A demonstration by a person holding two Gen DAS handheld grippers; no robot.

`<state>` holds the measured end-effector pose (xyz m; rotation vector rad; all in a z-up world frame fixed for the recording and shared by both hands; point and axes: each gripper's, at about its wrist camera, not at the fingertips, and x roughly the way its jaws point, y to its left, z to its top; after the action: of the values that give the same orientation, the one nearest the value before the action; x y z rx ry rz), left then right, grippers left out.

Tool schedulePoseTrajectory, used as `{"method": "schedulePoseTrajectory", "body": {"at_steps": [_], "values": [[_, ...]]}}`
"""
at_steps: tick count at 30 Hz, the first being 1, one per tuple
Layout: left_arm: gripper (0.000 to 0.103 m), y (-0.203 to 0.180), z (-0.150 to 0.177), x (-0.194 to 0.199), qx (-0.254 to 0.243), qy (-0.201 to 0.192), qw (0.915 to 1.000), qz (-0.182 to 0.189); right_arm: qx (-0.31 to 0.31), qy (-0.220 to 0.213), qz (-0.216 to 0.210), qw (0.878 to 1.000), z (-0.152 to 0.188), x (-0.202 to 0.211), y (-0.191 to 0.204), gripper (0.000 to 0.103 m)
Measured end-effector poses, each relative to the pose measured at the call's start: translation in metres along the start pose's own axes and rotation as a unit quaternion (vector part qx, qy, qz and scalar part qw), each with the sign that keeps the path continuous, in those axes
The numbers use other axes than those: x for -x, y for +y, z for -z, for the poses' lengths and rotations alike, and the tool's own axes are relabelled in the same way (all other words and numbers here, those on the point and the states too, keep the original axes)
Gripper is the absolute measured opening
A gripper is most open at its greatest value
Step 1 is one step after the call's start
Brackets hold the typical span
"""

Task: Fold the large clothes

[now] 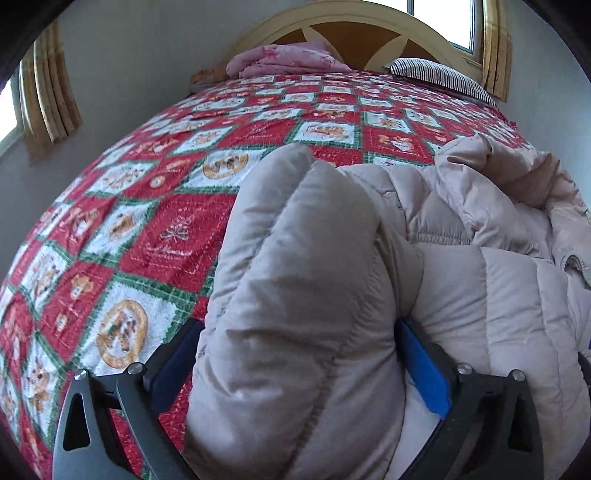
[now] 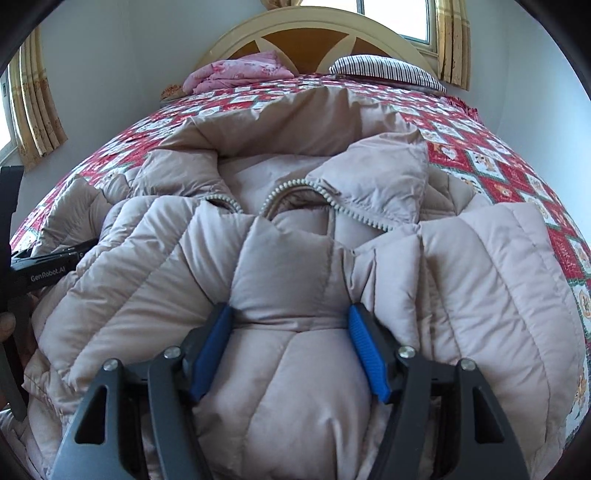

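Puffer jacket (image 2: 295,280), beige and quilted, lies crumpled on the bed, filling the near and middle ground of the right wrist view. Right gripper (image 2: 290,349) straddles a thick fold of its padding; blue pads (image 2: 212,354) press into the fabric on both sides, jaws held fairly wide by the bulk between them. Left gripper (image 1: 295,373) likewise clamps a tall padded roll of the jacket (image 1: 303,295), which bulges up between the fingers and hides most of the left pad; only the right blue pad (image 1: 424,373) shows clearly. In the right wrist view the left gripper's black body (image 2: 44,271) sits at the jacket's left edge, partly cut off by the frame.

Zipper teeth (image 2: 347,206) curve open near the collar, beyond the right gripper. Jacket's far hem is not clearly separable from its folds.

Left of the jacket, the red patchwork quilt (image 1: 122,229) lies bare, open room toward the bed's left edge. Farther on, a folded pink blanket (image 1: 284,59) and striped pillow (image 1: 439,75) lie against the arched headboard (image 2: 314,26). Curtains (image 1: 51,88) flank the windows.
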<state>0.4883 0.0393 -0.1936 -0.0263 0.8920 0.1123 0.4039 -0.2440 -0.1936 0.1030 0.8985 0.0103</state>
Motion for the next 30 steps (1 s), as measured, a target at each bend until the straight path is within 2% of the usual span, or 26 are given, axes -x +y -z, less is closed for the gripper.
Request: {"method": "schedulePoseTrajectory", "body": {"at_steps": [7,11,12,17,19,24,28,30], "values": [[0.102,-0.002,0.000,0.003,-0.003,-0.003,1.0000,-0.006,0.010,-0.003,0.014,1.000,0.001,-0.001,0.005,0.068],[0.102,-0.009,-0.001,0.025,-0.025,-0.032,0.9982,-0.043,0.010,-0.003,0.014,1.000,0.001,-0.002,0.005,0.069],[0.102,-0.012,-0.002,0.036,-0.031,-0.042,0.9977,-0.042,0.010,-0.003,0.014,1.000,0.001,-0.002,0.005,0.069],[0.102,-0.039,-0.011,0.091,-0.049,-0.100,0.9937,0.004,0.009,-0.004,0.014,1.000,0.002,-0.003,0.005,0.069],[0.102,-0.056,-0.014,0.099,-0.068,-0.108,0.9917,0.014,0.009,-0.003,0.014,1.000,0.002,-0.002,0.006,0.069],[0.102,-0.087,-0.007,0.083,-0.093,-0.092,0.9912,0.016,0.007,-0.005,0.012,1.000,0.002,-0.002,0.006,0.069],[0.102,-0.088,0.006,0.049,-0.092,-0.057,0.9941,0.012,0.007,-0.005,0.011,1.000,0.002,-0.002,0.005,0.069],[0.102,-0.083,0.009,0.038,-0.077,-0.047,0.9955,0.030,0.006,-0.005,0.011,1.000,0.002,-0.002,0.005,0.069]]}}
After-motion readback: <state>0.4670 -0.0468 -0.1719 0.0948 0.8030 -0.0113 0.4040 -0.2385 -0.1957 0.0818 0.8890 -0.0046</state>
